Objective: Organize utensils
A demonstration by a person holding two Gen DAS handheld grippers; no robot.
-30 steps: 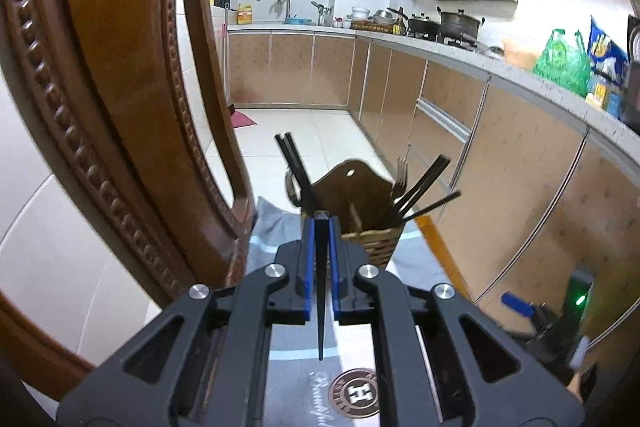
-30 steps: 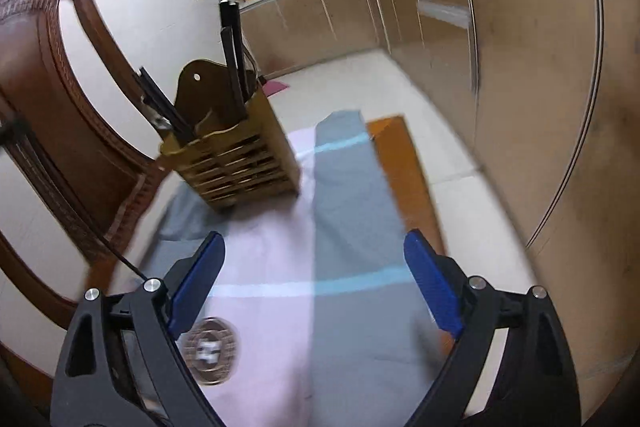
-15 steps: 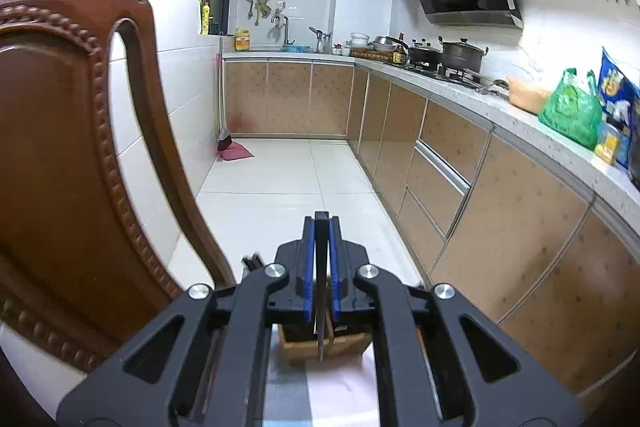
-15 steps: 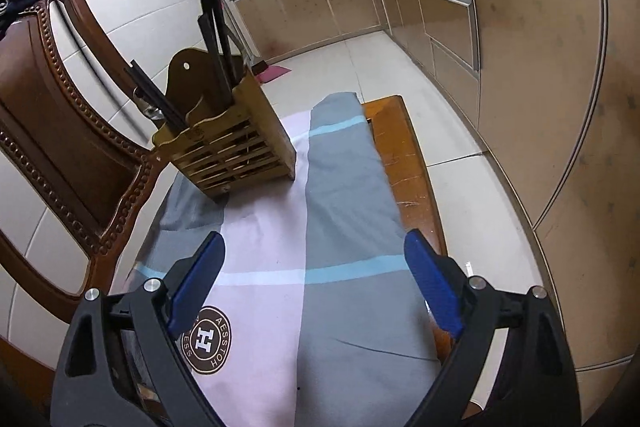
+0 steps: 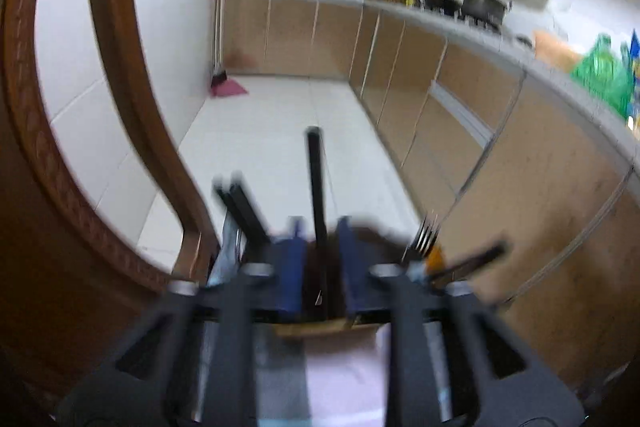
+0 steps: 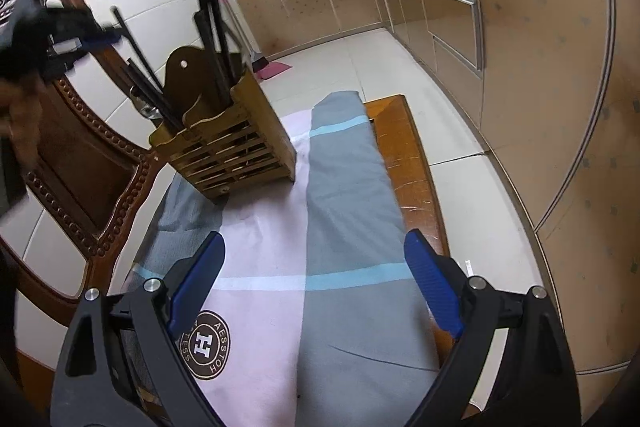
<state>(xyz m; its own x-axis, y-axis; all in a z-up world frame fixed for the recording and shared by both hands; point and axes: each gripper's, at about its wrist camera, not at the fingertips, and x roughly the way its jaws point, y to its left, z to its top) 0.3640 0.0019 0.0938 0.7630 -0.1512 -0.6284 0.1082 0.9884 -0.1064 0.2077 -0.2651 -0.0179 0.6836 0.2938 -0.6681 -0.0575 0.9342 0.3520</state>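
Chopstick (image 5: 316,187) upright between my left claw's (image 5: 318,259) just-opening pads, released over holder (image 6: 236,151) | right claw (image 6: 314,279) wide, empty | risk: my withdrawal snags it, tipping it out

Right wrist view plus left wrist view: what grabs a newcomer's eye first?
The wooden utensil holder on the striped cloth, bristling with black chopsticks, beside a carved wooden chair. The left gripper sits right at the holder, its jaws just opened, with one black chopstick standing loose between them. The right gripper hovers wide open and empty over the cloth.
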